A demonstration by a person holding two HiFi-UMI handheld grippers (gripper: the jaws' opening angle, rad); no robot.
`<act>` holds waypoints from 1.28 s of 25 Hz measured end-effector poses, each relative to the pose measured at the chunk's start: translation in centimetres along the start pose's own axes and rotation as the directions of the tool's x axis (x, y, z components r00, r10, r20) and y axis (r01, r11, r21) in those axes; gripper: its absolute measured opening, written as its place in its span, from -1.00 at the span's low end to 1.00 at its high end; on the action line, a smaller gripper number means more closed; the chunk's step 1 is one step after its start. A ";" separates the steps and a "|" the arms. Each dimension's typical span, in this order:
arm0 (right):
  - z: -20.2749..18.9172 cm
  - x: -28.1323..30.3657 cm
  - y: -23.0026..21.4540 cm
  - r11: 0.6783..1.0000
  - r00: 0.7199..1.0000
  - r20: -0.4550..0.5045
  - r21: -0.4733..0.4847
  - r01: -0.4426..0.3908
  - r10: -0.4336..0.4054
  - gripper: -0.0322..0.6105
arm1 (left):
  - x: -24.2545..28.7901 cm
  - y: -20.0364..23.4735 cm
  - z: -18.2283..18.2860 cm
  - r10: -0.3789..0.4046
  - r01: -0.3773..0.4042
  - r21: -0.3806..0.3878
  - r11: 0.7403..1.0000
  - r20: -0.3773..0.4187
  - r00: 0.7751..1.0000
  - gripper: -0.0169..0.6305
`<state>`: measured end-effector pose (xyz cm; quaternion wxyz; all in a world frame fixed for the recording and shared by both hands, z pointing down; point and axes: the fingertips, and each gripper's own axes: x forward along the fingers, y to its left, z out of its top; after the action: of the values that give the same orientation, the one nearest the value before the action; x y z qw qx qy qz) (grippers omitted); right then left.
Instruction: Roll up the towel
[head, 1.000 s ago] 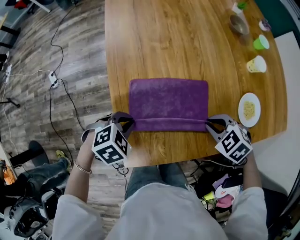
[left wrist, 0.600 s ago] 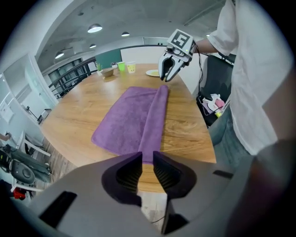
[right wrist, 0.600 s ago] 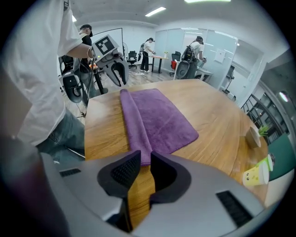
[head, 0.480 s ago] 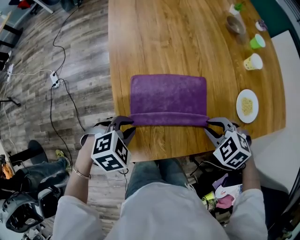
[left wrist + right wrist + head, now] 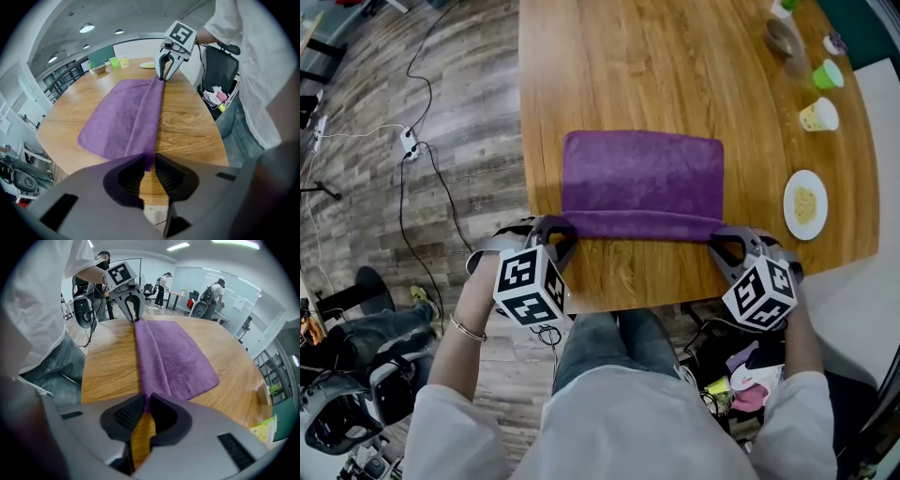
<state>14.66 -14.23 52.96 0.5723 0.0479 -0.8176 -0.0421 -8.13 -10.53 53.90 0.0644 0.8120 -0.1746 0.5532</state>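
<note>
A purple towel (image 5: 642, 173) lies flat on the wooden table (image 5: 628, 281), with its near edge turned over into a thin roll (image 5: 642, 225). My left gripper (image 5: 565, 231) pinches the roll's left end, and in the left gripper view (image 5: 149, 164) the purple fold sits between the pads. Its jaws have just been opening a little around that fold. My right gripper (image 5: 719, 242) pinches the right end; in the right gripper view (image 5: 146, 406) its jaws have just been closing on the fold. Each gripper shows at the far end of the towel (image 5: 126, 117) (image 5: 173, 357) in the other's view.
At the table's right side stand a white plate (image 5: 804, 203), a yellow cup (image 5: 818, 115), a green cup (image 5: 828, 73) and a bowl (image 5: 785, 37). Cables (image 5: 417, 155) run over the floor at the left. The person's legs are at the near table edge.
Both grippers have shifted slightly away from the near table edge and turned at the wrist, carrying the towel's rolled edge with them.
</note>
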 end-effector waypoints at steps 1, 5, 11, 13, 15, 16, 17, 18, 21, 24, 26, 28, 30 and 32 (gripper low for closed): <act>0.1 0.0 -0.2 1.000 1.000 0.003 0.001 0.002 -0.002 -0.76 | 0.1 0.3 0.0 0.000 0.000 0.000 1.000 0.001 1.000 -0.72; -0.8 -0.1 0.1 1.000 1.000 0.008 -0.001 0.021 -0.021 -0.84 | 0.4 -0.3 0.6 0.014 -0.014 0.020 1.000 -0.003 1.000 -0.78; -1.5 -0.6 1.2 0.999 0.999 0.015 0.025 0.034 -0.034 -0.86 | 0.4 -1.5 0.9 0.066 -0.066 0.054 0.996 -0.001 0.998 -0.89; -1.1 -0.5 1.2 0.999 1.000 0.016 0.036 0.020 -0.021 -0.86 | 0.2 -1.3 0.4 0.043 -0.043 0.026 0.999 0.003 0.999 -0.90; -0.6 -0.5 1.4 0.999 1.000 0.019 0.053 0.000 -0.001 -0.87 | -0.1 -1.4 0.0 0.017 -0.017 0.010 1.000 0.006 1.000 -0.90; -0.4 -0.6 1.6 0.998 1.000 0.022 0.064 -0.010 0.009 -0.87 | -0.2 -1.6 -0.2 0.007 -0.007 0.008 1.000 0.006 1.000 -0.90; -0.3 -0.7 1.7 0.997 1.000 0.026 0.077 -0.020 0.018 -0.87 | -0.4 -1.7 -0.4 -0.002 0.002 0.006 1.000 0.007 1.000 -0.90; -0.2 -0.9 1.9 0.995 0.999 0.032 0.090 -0.028 0.026 -0.87 | -0.6 -1.8 -0.4 -0.010 0.010 0.002 1.000 0.008 1.000 -0.90; 0.1 -1.7 1.8 0.991 0.998 0.052 0.129 -0.045 0.038 -0.87 | -1.4 -1.8 -0.2 -0.034 0.034 -0.025 0.999 0.024 0.999 -0.90; 1.0 -2.3 0.4 0.988 0.997 0.067 0.150 -0.044 0.034 -0.87 | -2.3 -0.2 -0.3 -0.033 0.035 -0.050 0.998 0.040 0.999 -0.90; 2.0 -2.1 -1.1 0.987 0.997 0.074 0.155 -0.037 0.026 -0.87 | -2.5 1.5 -0.8 -0.027 0.029 -0.059 0.998 0.043 0.999 -0.90; 2.5 -2.0 -2.4 0.987 0.997 0.079 0.158 -0.028 0.016 -0.87 | -2.5 2.8 -0.9 -0.021 0.024 -0.066 0.998 0.046 0.999 -0.90; 2.2 -2.5 -2.9 0.986 0.997 0.081 0.164 -0.018 0.004 -0.86 | -2.7 3.0 -0.3 -0.014 0.018 -0.072 0.997 0.049 0.999 -0.90; 1.7 -3.0 -3.2 0.985 0.997 0.079 0.173 -0.007 -0.007 -0.86 | -2.8 3.0 0.4 -0.010 0.014 -0.077 0.997 0.047 0.999 -0.90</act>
<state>14.14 -16.97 49.22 0.5329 0.0955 -0.8403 0.0271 -9.78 -12.80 50.87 0.0952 0.8226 -0.1925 0.5265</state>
